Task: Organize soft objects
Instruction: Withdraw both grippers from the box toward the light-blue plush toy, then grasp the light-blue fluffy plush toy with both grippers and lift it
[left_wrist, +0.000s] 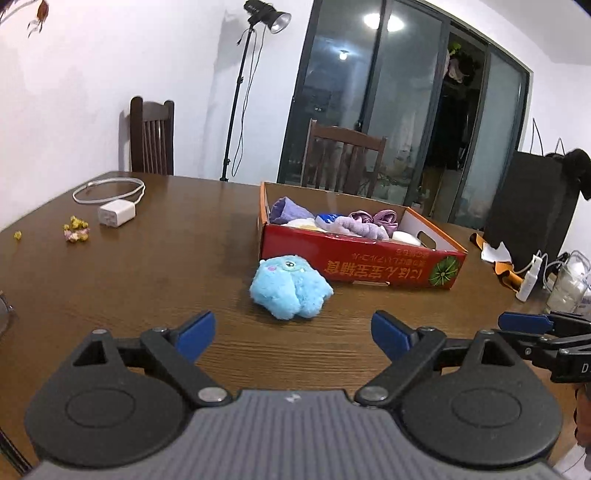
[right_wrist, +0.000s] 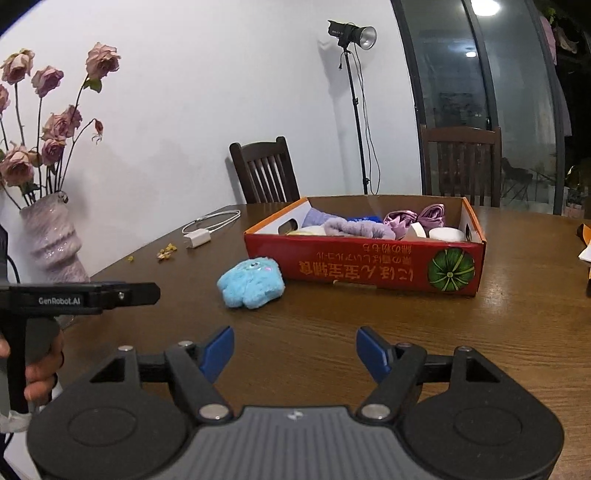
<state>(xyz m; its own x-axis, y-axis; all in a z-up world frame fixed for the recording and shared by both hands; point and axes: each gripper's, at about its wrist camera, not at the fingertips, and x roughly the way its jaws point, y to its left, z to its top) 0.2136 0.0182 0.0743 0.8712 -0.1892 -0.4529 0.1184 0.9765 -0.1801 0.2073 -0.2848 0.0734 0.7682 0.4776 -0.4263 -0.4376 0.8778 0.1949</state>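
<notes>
The left gripper (left_wrist: 293, 334) hangs low over the wooden table (left_wrist: 147, 266) with its blue pads (left_wrist: 195, 334) spread wide and nothing between them. Straight ahead of it, past the fingertips, lies a fluffy light-blue plush toy (left_wrist: 290, 288) on the bare wood, apart from both pads. Just beyond the toy and a little to the right stands a red cardboard box (left_wrist: 369, 264); the toy sits near its front left corner, and I cannot tell whether the two touch. Inside the box are purple cloths (left_wrist: 354, 225) and other soft things piled together.

The right gripper (right_wrist: 295, 354) is also spread wide and holds nothing. From it the plush toy (right_wrist: 251, 282) lies ahead and to the left, and the box (right_wrist: 369, 262) ahead and slightly right. Far off to the left of both grippers are a white charger (left_wrist: 116, 214) with its coiled cable (left_wrist: 107, 188), and small yellow bits (left_wrist: 75, 229) on the wood. A vase (right_wrist: 51, 240) of pink roses stands at the right gripper's far left.
</notes>
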